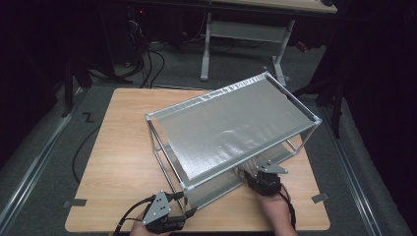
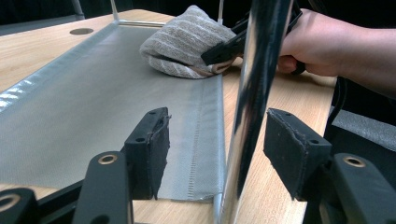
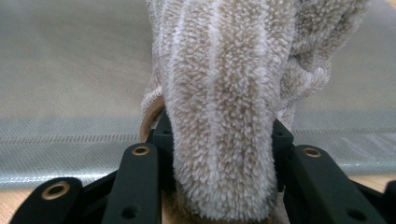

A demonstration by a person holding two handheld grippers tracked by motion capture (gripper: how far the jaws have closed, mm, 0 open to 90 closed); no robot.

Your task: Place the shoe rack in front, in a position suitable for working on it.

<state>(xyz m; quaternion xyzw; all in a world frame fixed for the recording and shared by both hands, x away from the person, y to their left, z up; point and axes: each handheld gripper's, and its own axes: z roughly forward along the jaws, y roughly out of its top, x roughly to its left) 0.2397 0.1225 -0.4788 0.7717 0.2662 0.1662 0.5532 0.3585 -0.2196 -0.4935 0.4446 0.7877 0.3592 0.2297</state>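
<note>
Dark room, wooden counter (image 1: 123, 162), a two-tier metal rack (image 1: 231, 130) with grey mesh shelves, and a striped towel (image 2: 184, 42) on the lower shelf.

Right gripper (image 3: 219, 140) reaches under the top shelf at the rack's near side, and the bunched beige towel fills the space between its fingers (image 3: 161, 135); the pile bulges over both pads, so the fingers read as clamped on it, though loosely. Left gripper (image 2: 217, 149) waits at the near corner with its fingers (image 2: 152, 147) spread apart on either side of a shiny upright post (image 2: 254, 102), not pressing it. Judging by its deep pile and slack folds, the towel is light, soft and limp: it will sag and drag along the mesh, not slip. A pinch over a thick bunched fold, as here, looks the safest hold; a single edge would let it unfurl.
</note>
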